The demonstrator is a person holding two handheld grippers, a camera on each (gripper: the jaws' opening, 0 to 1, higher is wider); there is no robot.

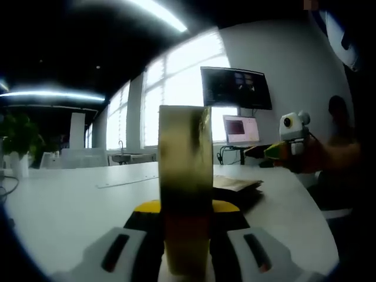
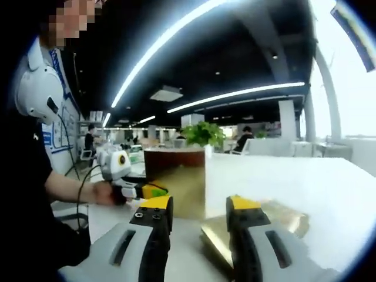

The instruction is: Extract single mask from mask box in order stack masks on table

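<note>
- Progress looks early — a small, flat stack of gold-wrapped mask packets [image 2: 261,226] is lying on the white table [image 2: 305,176], and more extraction seems to be left, though how many packets are stacked cannot be told.
- In the left gripper view, the left gripper [image 1: 187,247], with grey jaws and yellow tips, is gripping the tall golden-brown mask box [image 1: 184,176] — the box is standing upright between the jaws, blocking the middle of the view.
- Beyond the box in that view, the flat stack [image 1: 238,187] is resting on the table [image 1: 70,200], just to the right of the box and slightly behind it.
- In the right gripper view, the right gripper [image 2: 198,220] is hovering with its jaws spread wide and nothing between them; the box [image 2: 176,185] is standing just ahead of it, held up from the left by the other gripper in the person's hand [image 2: 106,192].
- The right gripper's right jaw is sitting over the near corner of the stack, but whether it is touching cannot be told.
- What is left, as a judgement: reaching into the box with the open right gripper, pinching one mask packet, pulling it out and laying it on the stack.
</note>
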